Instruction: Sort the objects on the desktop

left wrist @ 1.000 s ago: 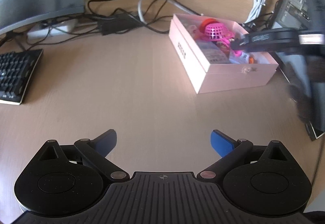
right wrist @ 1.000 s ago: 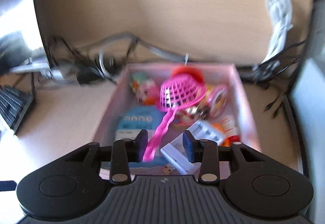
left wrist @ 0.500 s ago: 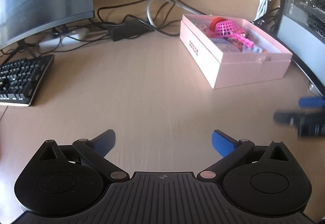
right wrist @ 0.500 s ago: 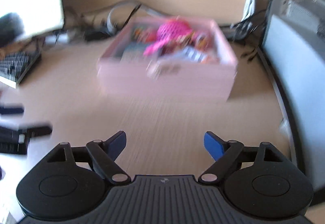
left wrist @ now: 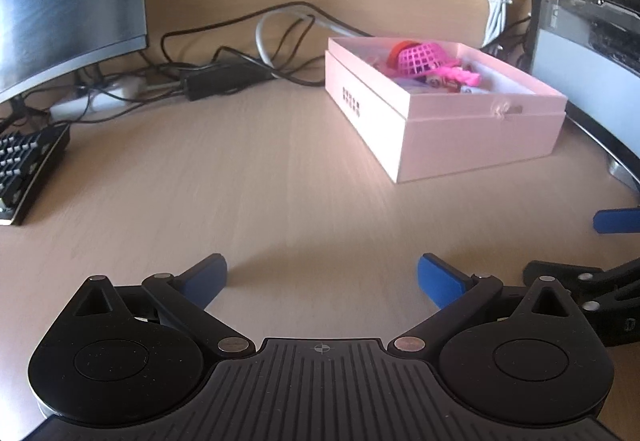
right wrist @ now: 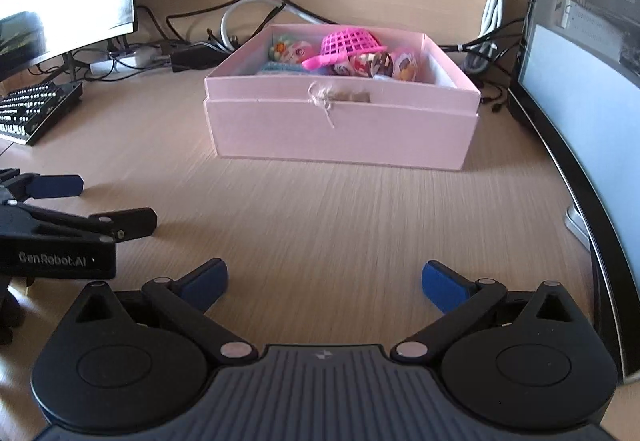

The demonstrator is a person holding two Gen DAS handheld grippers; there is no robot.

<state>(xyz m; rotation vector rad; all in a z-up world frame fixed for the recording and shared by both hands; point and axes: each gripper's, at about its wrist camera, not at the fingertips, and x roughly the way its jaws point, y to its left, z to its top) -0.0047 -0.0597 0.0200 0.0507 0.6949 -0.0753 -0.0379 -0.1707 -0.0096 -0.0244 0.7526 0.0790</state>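
Fingers: both pairs of blue pads are spread wide with nothing between them; the left gripper (left wrist: pixel 322 277) and the right gripper (right wrist: pixel 324 281) each hover over bare wood, holding nothing.

Grippers' places: both sit toward the near edge of the desk (right wrist: pixel 320 209), side by side, the left one showing at the left border of the right wrist view and the right one at the right border of the left wrist view.

Pink box (right wrist: pixel 340 133): stands toward the far right of the desk, near the back edge, lid off, just beside the curved monitor (right wrist: pixel 580 89) on its right.

Box contents: a pink mesh basket (right wrist: pixel 352 43) lies on top of a heap of small colourful toys and packets; what lies beneath it cannot be made out in full.

Other things: a keyboard (left wrist: pixel 28 165) lies at the left edge; a tangle of cables (left wrist: pixel 248 57) runs along the back edge.

Step in hand: judging by the loose items gathered in the box and the bare wood in front, the sorting looks finished or nearly so.

Next move: if anything is left, it lies outside these views; the grippers would need to turn toward it, and otherwise simply rest.
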